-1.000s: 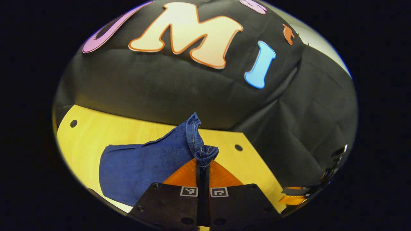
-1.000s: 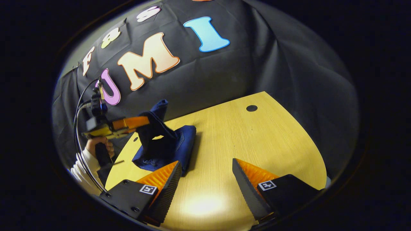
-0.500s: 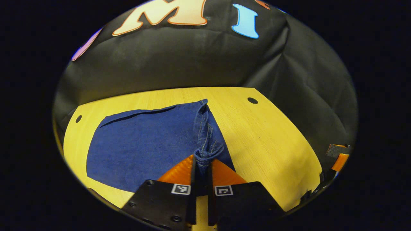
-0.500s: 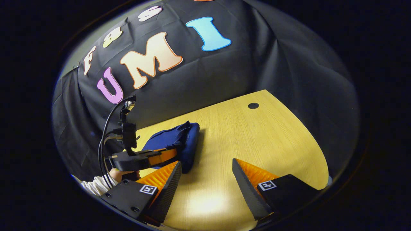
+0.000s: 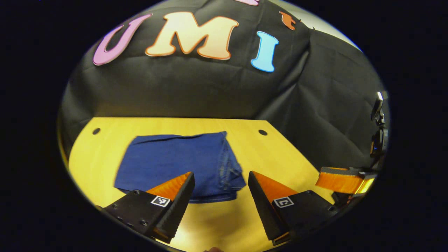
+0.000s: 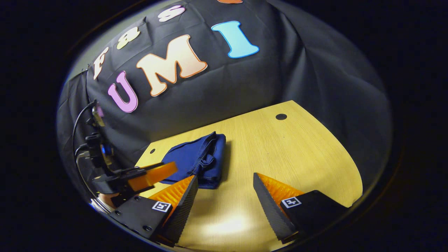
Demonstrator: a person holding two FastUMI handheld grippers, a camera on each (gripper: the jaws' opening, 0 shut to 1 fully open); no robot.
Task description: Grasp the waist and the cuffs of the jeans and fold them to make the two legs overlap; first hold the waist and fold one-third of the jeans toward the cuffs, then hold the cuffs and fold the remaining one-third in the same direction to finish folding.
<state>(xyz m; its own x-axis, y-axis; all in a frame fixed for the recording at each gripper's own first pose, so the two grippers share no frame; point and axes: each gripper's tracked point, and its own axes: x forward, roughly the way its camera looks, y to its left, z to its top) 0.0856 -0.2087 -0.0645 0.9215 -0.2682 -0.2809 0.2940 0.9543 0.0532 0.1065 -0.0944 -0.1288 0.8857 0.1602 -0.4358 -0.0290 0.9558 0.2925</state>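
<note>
The dark blue jeans (image 5: 178, 162) lie folded into a flat rectangular stack on the yellow wooden table (image 5: 280, 157); their layered hems face right. My left gripper (image 5: 221, 176) stands open just in front of the stack, nothing between its fingers. In the right gripper view the same jeans (image 6: 199, 159) rest near the table's far left side, and the left gripper (image 6: 148, 176) hovers beside them. My right gripper (image 6: 225, 180) is open above bare tabletop, to the right of the jeans. The right gripper (image 5: 344, 180) also appears at the left gripper view's right edge.
Round holes mark the table (image 6: 297, 147) near its corners (image 5: 262, 132) (image 5: 96, 131) (image 6: 281, 116). Black cloth walls close off the back and sides. A sleeve (image 6: 99, 206) shows at the lower left of the right gripper view.
My left gripper laid the denim edge it was pinching down onto the stack, opened and drew back. The jeans now lie flat. The right gripper stayed open, nearly still.
</note>
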